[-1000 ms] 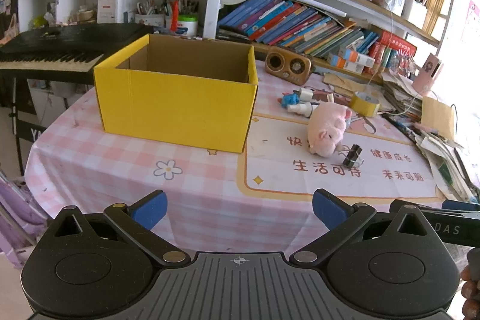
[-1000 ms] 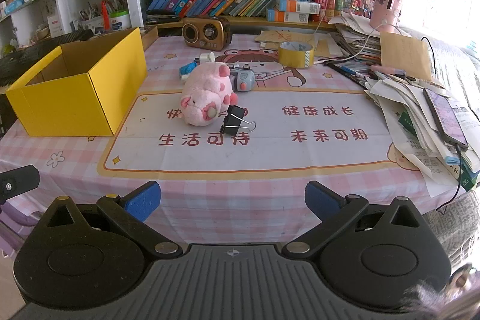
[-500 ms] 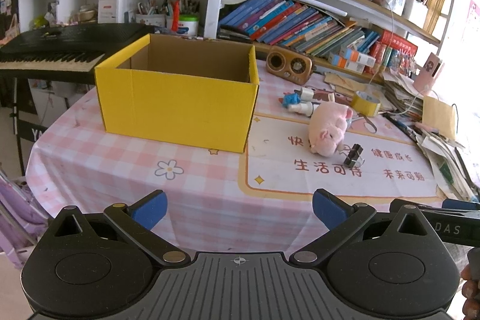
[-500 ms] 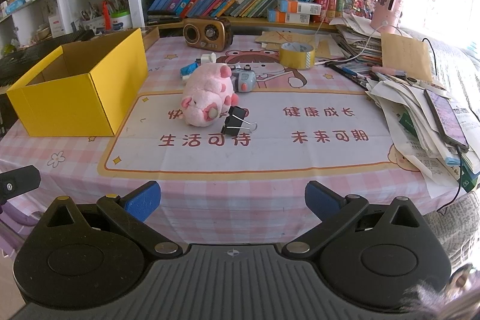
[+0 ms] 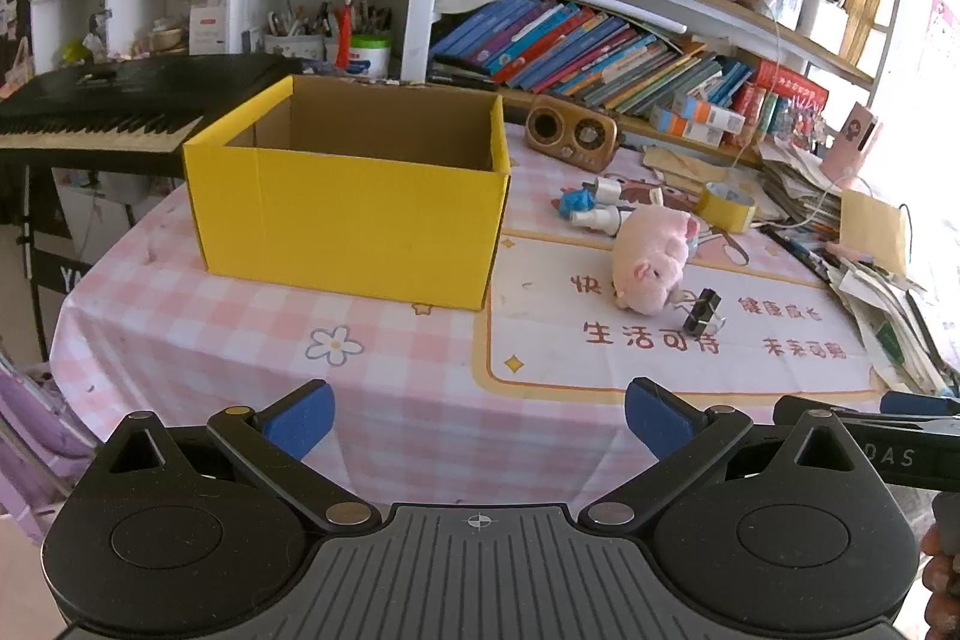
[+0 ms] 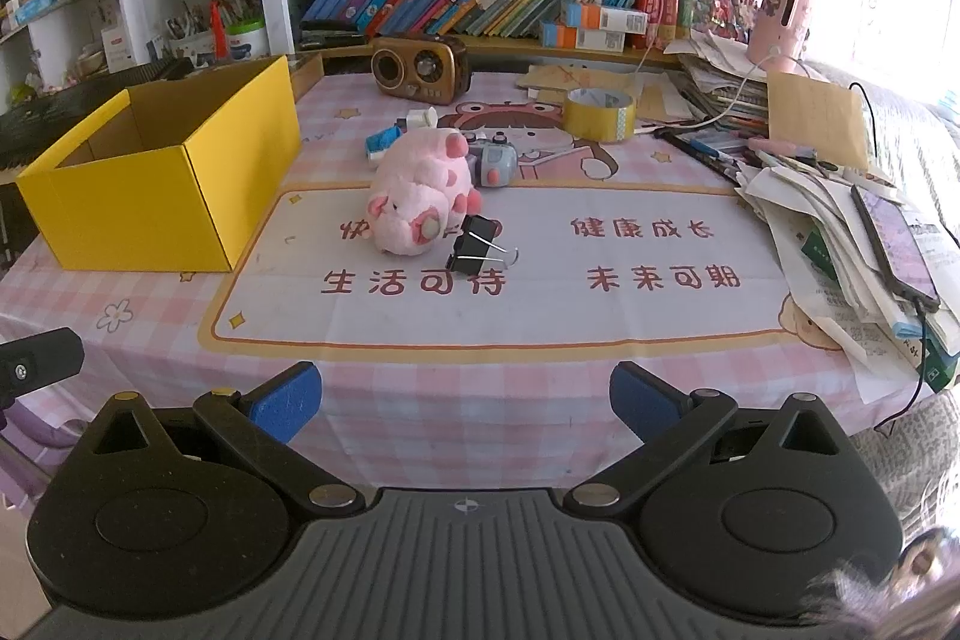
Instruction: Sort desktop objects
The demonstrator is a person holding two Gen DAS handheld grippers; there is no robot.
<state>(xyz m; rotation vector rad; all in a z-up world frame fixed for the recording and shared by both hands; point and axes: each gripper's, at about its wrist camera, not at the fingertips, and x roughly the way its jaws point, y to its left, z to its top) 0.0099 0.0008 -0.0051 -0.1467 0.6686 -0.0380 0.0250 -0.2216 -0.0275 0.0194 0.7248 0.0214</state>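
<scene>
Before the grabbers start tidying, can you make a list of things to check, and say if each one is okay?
1. Right gripper open, holding nothing: ok.
2. Left gripper open, holding nothing: ok.
3. Yellow cardboard box upright with its top open: ok.
4. Room inside the box: cannot tell, its floor is hidden.
5. Pink plush pig lying free on the table mat: ok.
6. Black binder clips clear of the pig: not ok, they sit right against it.

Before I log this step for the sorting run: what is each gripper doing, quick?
Left gripper: open, holding nothing, short of the table edge.
Right gripper: open, holding nothing, also short of the table edge.
</scene>
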